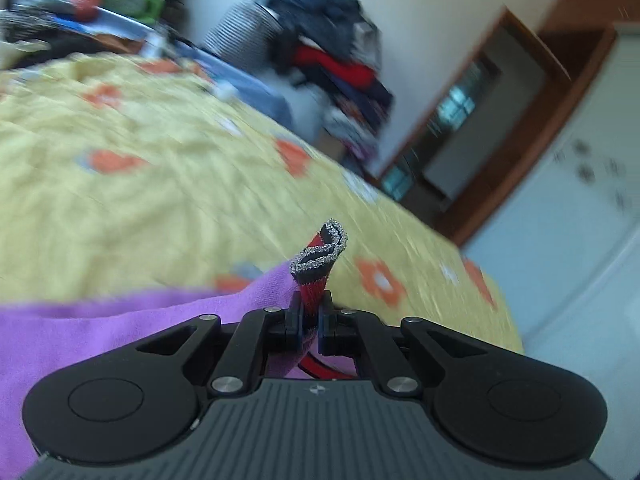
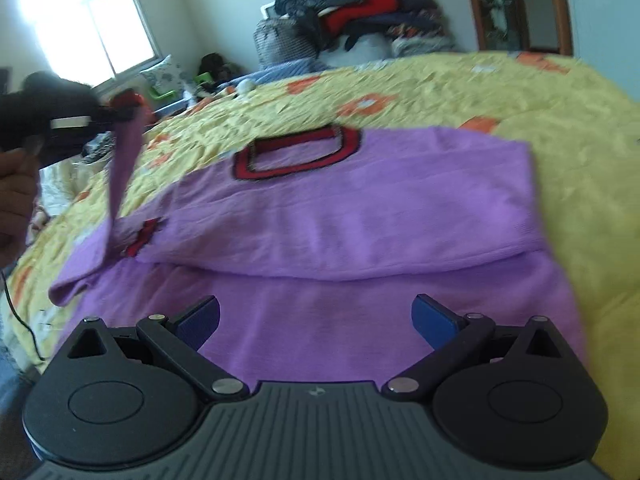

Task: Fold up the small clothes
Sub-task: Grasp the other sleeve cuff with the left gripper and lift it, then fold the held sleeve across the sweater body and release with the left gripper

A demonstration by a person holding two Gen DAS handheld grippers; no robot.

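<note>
Your left gripper (image 1: 309, 314) is clamped on the red and black cuff (image 1: 318, 258) of the purple sweater (image 2: 360, 208), and the sleeve (image 2: 124, 160) hangs stretched from it at about 9 o'clock in the right wrist view. Your right gripper (image 2: 316, 316) stands with its jaws wide apart and empty, just above the lower part of the sweater. The sweater lies on the bed (image 2: 560, 112), on the yellow flowered cover, with its red collar (image 2: 296, 152) toward 12 o'clock; the side at 3 o'clock looks already folded in.

The step in hand seems to be folding the left sleeve across the body. Carry the cuff toward 3 o'clock, low and steady, so the sleeve lands flat and straight. Keep the fold line parallel to the opposite edge. You could press the right gripper on the body near 6 o'clock, so that the cloth does not drag. Open the left gripper only when the cuff rests on the sweater
</note>
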